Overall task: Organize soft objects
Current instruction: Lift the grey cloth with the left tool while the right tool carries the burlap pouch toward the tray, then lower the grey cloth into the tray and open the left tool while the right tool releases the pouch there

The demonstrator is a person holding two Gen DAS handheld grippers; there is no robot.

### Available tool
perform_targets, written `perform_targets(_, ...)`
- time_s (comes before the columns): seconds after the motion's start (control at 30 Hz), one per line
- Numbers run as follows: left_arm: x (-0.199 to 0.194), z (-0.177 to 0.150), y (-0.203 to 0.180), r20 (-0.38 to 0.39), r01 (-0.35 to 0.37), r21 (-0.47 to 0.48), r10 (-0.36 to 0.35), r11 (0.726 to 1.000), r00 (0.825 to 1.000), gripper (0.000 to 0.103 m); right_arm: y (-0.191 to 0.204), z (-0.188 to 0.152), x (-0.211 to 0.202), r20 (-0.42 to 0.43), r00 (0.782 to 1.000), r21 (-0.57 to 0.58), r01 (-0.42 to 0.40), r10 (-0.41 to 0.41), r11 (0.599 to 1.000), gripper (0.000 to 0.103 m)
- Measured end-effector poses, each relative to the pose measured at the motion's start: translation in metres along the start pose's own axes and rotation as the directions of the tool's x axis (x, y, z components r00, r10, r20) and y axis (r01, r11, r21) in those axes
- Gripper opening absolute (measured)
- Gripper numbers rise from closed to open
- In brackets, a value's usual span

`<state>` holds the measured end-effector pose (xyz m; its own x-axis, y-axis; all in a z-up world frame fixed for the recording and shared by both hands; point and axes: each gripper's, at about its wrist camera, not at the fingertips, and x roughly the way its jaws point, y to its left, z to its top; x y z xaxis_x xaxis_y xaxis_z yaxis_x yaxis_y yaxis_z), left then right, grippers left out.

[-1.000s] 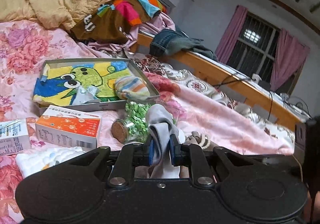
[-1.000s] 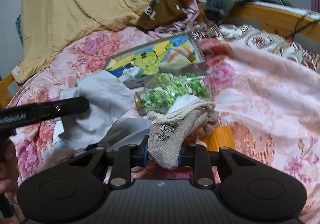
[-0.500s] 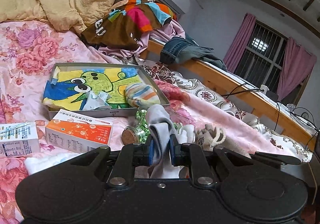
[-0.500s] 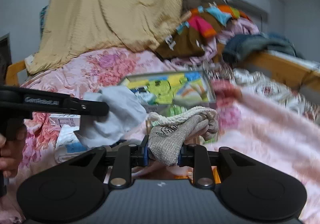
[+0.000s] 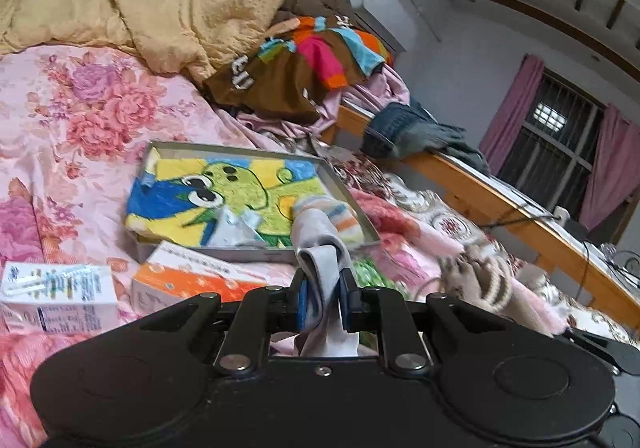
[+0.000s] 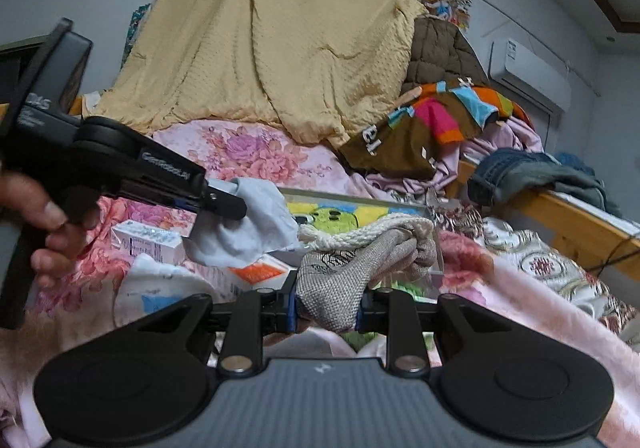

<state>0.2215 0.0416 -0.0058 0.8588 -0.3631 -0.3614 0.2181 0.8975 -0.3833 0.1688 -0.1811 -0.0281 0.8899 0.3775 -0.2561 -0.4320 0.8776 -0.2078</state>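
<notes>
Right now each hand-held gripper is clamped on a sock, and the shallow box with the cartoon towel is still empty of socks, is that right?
Not quite. The left hand-held gripper is clamped on a grey sock and the right hand-held gripper on a beige knit sock, but the shallow box already holds a striped sock lying on the cartoon towel. The left wrist view shows it.
</notes>
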Motion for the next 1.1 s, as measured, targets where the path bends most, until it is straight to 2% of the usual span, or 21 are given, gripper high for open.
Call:
perform_targets(0.17,0.017,0.022,0.017,0.043,-0.02,-0.016,0.021,1.0,0.999,0.017,0.007,0.018,0.03,0.066,0.997,-0.085,-0.023,0.029,0.996,0.028)
perform_targets(0.4,0.048,0.056,0.058,0.108,-0.073,-0.052,0.078,0.996,0.991,0.017,0.007,0.04,0.102,0.093,0.994,-0.074,-0.055,0.062,0.996,0.028)
perform_targets(0.5,0.068,0.065,0.076,0.118,-0.101,-0.06,0.107,0.993,0.987,0.017,0.004,0.048,0.14,0.101,0.994,-0.056,-0.038,0.043,0.998,0.028)
perform_targets(0.67,0.105,0.067,0.097,0.093,-0.16,-0.025,0.162,0.987,0.982,0.017,-0.006,0.057,0.19,0.08,0.997,-0.019,-0.008,0.01,1.0,0.028)
perform_targets(0.8,0.121,0.063,0.118,0.047,-0.164,-0.095,0.169,0.982,0.984,0.017,-0.014,0.057,0.217,0.045,0.999,-0.002,0.008,-0.008,1.0,0.028)
perform_targets(0.97,0.132,0.058,0.131,0.031,-0.182,-0.1,0.186,0.978,0.982,0.017,-0.016,0.05,0.237,-0.002,1.0,0.009,0.024,-0.024,1.0,0.028)
perform_targets(1.1,0.141,0.052,0.143,0.004,-0.2,-0.144,0.203,0.969,0.979,0.017,-0.017,0.042,0.247,-0.043,0.998,-0.003,0.041,-0.041,0.999,0.029)
